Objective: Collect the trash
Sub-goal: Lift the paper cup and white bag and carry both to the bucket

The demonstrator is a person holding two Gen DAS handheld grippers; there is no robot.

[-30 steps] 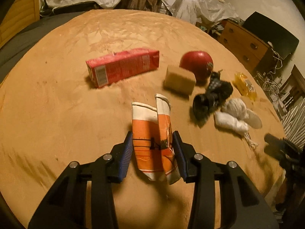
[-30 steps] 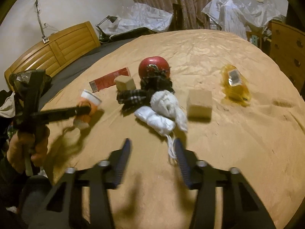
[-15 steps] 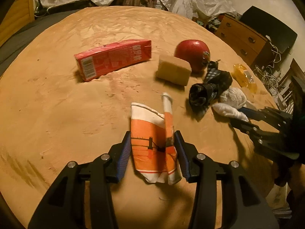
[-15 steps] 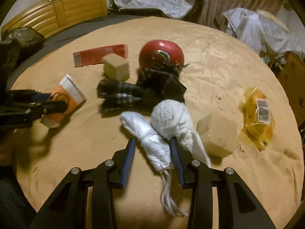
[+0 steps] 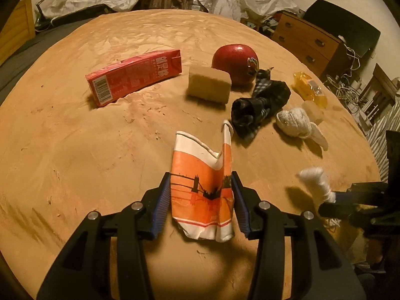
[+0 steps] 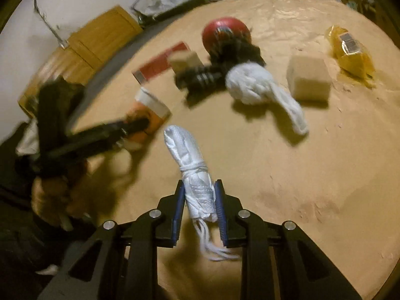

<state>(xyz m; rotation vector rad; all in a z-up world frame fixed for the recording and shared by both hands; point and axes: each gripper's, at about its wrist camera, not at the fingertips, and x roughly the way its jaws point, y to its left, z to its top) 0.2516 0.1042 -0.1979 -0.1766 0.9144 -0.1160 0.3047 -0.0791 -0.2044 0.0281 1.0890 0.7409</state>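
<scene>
White tied bundle (image 6: 197,187) now lifted off tan bedspread (image 5: 75,137), clamped in right gripper (image 6: 199,207), left gripper (image 5: 201,200) still squeezing crushed orange cup (image 5: 202,187), dresser (image 5: 307,42) beyond far corner.

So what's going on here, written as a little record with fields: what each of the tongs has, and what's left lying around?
left tongs: shut on crushed orange paper cup
right tongs: shut on tied white bundle, lifted clear of the surface
surface: tan sheet
lying there: red carton, red ball, two tan sponges, dark checked cloth, white knotted cloth, yellow wrapper
</scene>
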